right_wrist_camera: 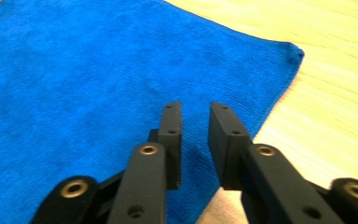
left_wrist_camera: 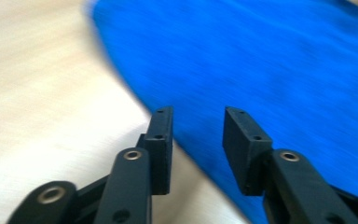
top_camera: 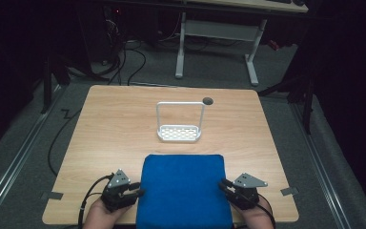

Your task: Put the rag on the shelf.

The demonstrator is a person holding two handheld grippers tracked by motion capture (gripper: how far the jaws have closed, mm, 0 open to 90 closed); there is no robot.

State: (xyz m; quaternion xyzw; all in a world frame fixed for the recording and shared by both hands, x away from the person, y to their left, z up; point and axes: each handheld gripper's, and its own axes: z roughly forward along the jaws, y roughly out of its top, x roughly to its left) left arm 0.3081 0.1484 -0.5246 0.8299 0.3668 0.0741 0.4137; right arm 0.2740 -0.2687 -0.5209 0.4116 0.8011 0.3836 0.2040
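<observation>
A blue cloth (top_camera: 183, 191) lies flat at the near edge of the wooden table (top_camera: 109, 124). My left gripper (top_camera: 138, 192) rests at the cloth's left edge, pointing right toward it. In the left gripper view its jaws (left_wrist_camera: 198, 114) stand apart over the border of the cloth (left_wrist_camera: 270, 60), with nothing between them. My right gripper (top_camera: 223, 183) sits at the cloth's right edge, pointing left. In the right gripper view its jaws (right_wrist_camera: 196, 108) show a narrow gap above the cloth (right_wrist_camera: 84, 70), near its right border, and grip nothing.
A white wire rack (top_camera: 179, 133) with a tall handle and a perforated base stands mid-table, beyond the cloth. A round cable hole (top_camera: 208, 100) sits near the far edge. Cables and a white desk frame (top_camera: 217, 33) lie on the floor beyond the table.
</observation>
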